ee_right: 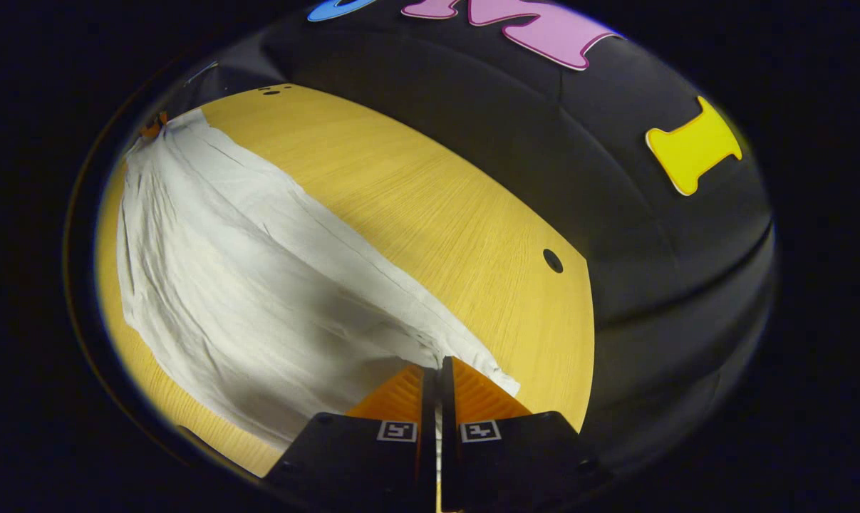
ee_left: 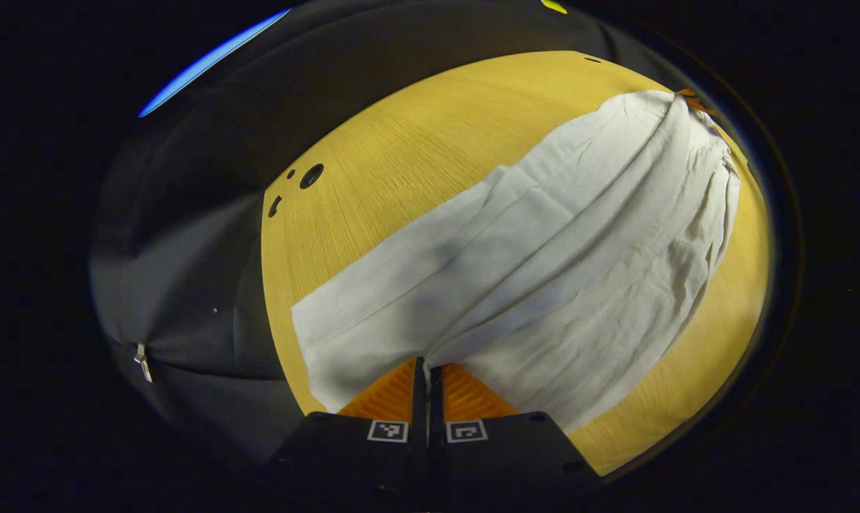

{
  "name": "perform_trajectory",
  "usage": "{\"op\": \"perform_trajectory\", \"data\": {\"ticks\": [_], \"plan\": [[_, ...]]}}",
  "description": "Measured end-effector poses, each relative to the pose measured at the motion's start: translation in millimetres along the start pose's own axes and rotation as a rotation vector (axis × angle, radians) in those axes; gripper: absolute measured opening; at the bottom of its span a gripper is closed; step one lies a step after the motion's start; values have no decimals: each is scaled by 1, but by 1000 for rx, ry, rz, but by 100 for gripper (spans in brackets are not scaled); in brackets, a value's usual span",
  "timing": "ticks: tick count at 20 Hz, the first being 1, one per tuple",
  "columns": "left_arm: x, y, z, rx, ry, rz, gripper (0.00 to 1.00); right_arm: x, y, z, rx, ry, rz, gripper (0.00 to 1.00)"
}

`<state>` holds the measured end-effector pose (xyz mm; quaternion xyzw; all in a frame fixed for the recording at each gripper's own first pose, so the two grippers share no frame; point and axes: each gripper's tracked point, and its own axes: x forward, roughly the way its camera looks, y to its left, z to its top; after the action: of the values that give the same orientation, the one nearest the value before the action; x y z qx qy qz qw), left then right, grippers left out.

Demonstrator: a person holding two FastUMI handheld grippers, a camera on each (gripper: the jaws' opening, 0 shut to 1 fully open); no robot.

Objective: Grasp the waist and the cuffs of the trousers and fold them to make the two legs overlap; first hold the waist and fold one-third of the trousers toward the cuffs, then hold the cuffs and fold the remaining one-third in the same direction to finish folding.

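Note:
White trousers point(ee_left: 544, 256) lie stretched out long across the yellow wooden table point(ee_left: 415, 135), creased along their length. My left gripper point(ee_left: 427, 367) is shut on the near end of the cloth, which rises to the fingertips in a pinch. In the right gripper view the trousers point(ee_right: 258, 285) run away to the upper left, and my right gripper point(ee_right: 438, 367) is shut on the end of the trousers nearest it. A small part of the other gripper shows at the far end of the cloth in each view point(ee_left: 693, 101) point(ee_right: 152, 127). I cannot tell which end is the waist.
The table has round holes near its edge point(ee_left: 311, 175) point(ee_right: 553, 261). Black booth cloth point(ee_right: 650, 249) hangs close behind the table's far and side edges. Bare tabletop point(ee_right: 430, 206) lies beside the trousers.

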<state>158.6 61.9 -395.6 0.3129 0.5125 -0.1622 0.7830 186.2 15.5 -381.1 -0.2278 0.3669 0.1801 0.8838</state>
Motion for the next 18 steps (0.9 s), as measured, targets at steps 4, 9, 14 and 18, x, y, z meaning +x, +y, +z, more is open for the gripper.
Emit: {"op": "perform_trajectory", "data": {"ticks": [4,9,14,18], "plan": [[5,-1,2,4,-15,-6,6,13,-1,2,50,11,-12,21],[2,1,-4,4,-26,-24,11,10,-3,10,77,-15,-42,54],[-15,36,7,53,-91,108,80,-15,-29,25,224,-93,-98,94],[-40,47,20,60,-173,176,98,-55,-53,36,470,-168,-136,94]]}}
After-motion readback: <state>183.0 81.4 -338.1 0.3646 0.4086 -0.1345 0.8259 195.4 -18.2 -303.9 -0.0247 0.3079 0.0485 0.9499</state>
